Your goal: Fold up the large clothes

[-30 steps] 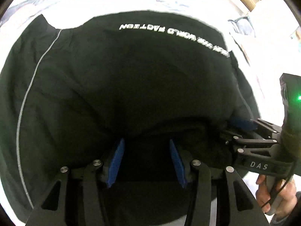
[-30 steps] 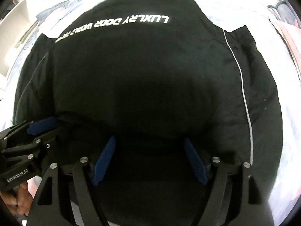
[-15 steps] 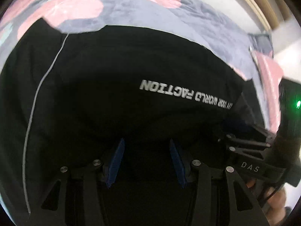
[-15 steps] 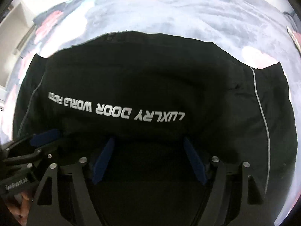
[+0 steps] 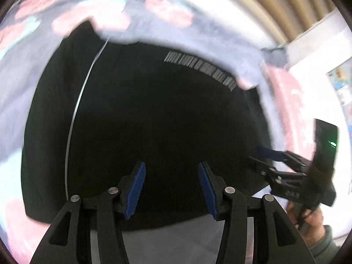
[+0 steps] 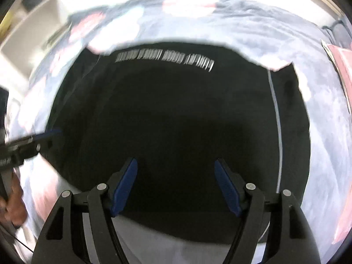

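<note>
A black garment (image 5: 158,114) with white lettering (image 5: 200,66) and a thin white side stripe lies folded on the bed; it also fills the right wrist view (image 6: 180,118). My left gripper (image 5: 171,187) is open and empty above the garment's near edge. My right gripper (image 6: 176,184) is open and empty above the same edge. The right gripper shows at the right of the left wrist view (image 5: 283,165). The left gripper shows at the left of the right wrist view (image 6: 33,143). Both views are motion-blurred.
The bed cover (image 6: 253,26) is grey-blue with pink and white patches. A pink item (image 6: 343,70) lies at the bed's right side. White shelving (image 6: 33,28) stands at the back left. A wooden slatted wall (image 5: 275,6) stands behind the bed.
Both grippers have pulled back and up from the garment. The folded garment now lies flat on the bed, its near edge free of the fingers, and more of the bed cover shows.
</note>
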